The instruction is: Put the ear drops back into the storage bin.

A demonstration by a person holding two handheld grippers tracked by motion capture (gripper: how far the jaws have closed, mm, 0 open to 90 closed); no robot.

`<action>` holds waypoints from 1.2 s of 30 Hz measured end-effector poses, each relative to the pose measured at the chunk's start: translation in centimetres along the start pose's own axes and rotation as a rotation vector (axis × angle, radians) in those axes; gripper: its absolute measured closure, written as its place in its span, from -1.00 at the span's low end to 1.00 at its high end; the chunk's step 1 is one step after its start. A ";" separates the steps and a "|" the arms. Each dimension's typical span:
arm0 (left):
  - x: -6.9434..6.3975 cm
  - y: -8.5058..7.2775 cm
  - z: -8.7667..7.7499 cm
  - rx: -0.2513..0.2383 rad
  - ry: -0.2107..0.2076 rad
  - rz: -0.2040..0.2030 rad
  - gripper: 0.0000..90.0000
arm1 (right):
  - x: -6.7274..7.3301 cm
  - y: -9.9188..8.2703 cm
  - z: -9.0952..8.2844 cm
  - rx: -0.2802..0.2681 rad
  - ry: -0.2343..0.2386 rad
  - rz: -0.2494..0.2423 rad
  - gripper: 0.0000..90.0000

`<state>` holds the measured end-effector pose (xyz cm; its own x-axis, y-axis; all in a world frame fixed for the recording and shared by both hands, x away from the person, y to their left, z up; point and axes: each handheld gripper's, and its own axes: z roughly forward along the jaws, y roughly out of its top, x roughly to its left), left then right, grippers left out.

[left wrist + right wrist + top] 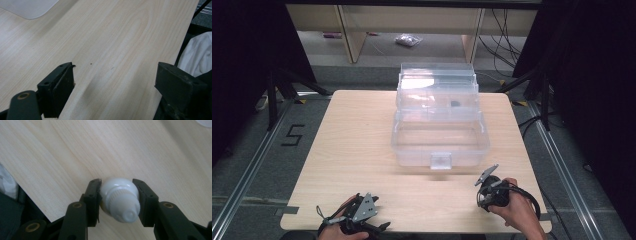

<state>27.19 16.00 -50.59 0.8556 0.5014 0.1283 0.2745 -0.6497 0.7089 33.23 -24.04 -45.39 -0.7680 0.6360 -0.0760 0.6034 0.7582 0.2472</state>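
A clear plastic box (439,120) with stepped trays stands open at the middle of the wooden table (352,150). My right gripper (117,195) is shut on a small white bulb-shaped thing (120,198) with a ribbed neck, held just above the tabletop. In the high view that gripper (488,192) is at the front right, in a hand. My left gripper (113,82) is open with bare wood between its jaws; it sits at the front left edge (362,220). A corner of the clear box (30,8) shows at the top left of the left gripper view.
A small dark item (455,104) lies in an upper tray of the box. White cloth (195,58) shows past the table's edge. Cables and a plastic bag (408,40) lie on the floor behind the table. Dark stands flank both sides.
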 end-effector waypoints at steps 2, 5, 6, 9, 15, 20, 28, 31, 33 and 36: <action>0.1 0.0 0.0 0.007 0.004 0.002 -0.66 | 0.0 0.1 -0.3 -0.006 -0.008 0.005 0.34; 0.0 0.0 0.0 0.006 0.006 0.004 -0.67 | -0.1 0.4 -0.9 -0.017 -0.013 0.007 0.34; 0.0 0.0 0.0 0.006 0.006 0.004 -0.66 | -0.1 0.4 -0.9 -0.017 -0.013 0.007 0.34; 0.1 0.0 0.0 0.006 0.002 0.002 -0.66 | -0.6 0.8 -1.4 -0.028 0.000 0.007 0.34; 0.0 0.0 0.0 0.009 -0.001 0.000 -0.66 | -1.8 1.5 -1.9 -0.033 -0.001 0.010 0.34; 0.0 0.0 0.1 0.001 -0.003 -0.008 -0.67 | -2.2 2.1 -2.4 -0.039 0.003 0.009 0.34; 0.1 0.0 0.0 0.007 -0.002 -0.001 -0.66 | -2.1 3.8 -3.6 -0.025 0.017 -0.049 0.34; 0.1 0.0 0.0 0.006 -0.004 -0.001 -0.66 | -2.2 4.3 -3.9 -0.025 0.029 -0.045 0.34; 0.1 0.0 0.0 0.006 -0.004 -0.001 -0.66 | -2.5 4.6 -4.1 -0.029 0.015 -0.059 0.34; 0.0 0.0 0.1 0.003 -0.003 -0.022 -0.66 | -2.4 5.0 -4.6 -0.031 0.030 -0.070 0.34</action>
<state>27.24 15.97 -50.70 0.8505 0.5143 0.1104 0.2951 -0.6402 0.7092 37.15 -22.46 -39.53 -0.8143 0.5767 -0.0657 0.5415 0.7955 0.2720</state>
